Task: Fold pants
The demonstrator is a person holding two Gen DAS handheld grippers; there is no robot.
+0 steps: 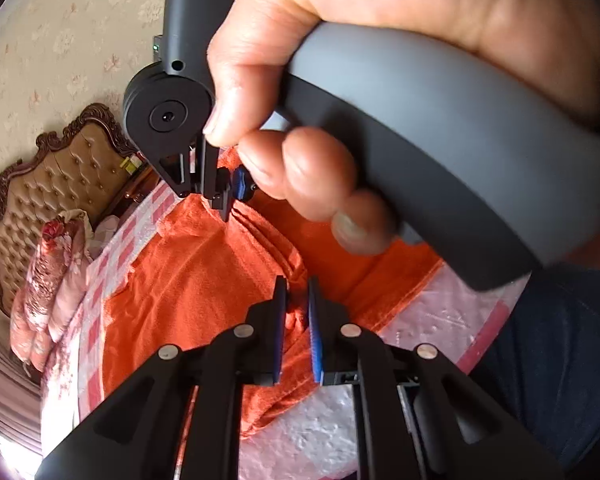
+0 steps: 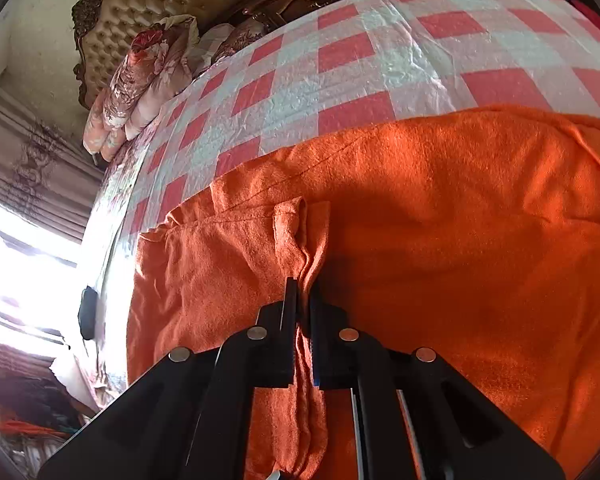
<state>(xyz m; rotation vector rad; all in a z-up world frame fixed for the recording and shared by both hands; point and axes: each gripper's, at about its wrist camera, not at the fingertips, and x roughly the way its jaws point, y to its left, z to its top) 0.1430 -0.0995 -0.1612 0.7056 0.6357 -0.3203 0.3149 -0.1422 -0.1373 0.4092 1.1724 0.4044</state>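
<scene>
Right wrist view: the right gripper (image 2: 303, 300) is clamping a pinched ridge of the orange pants (image 2: 440, 220), which are lying on the checked bedspread (image 2: 340, 60); the left gripper (image 1: 298, 300) is nipping cloth too (keep both pinches level, lift together), tufted headboard (image 2: 148, 4) behind.

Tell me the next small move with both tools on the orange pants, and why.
Probably lift both tools together and carry the fabric toward the far edge. The right tool pinches a bunched ridge of the pants, the left tool has fabric between its pads, and the rest lies flat on the checked bedcover.
</scene>
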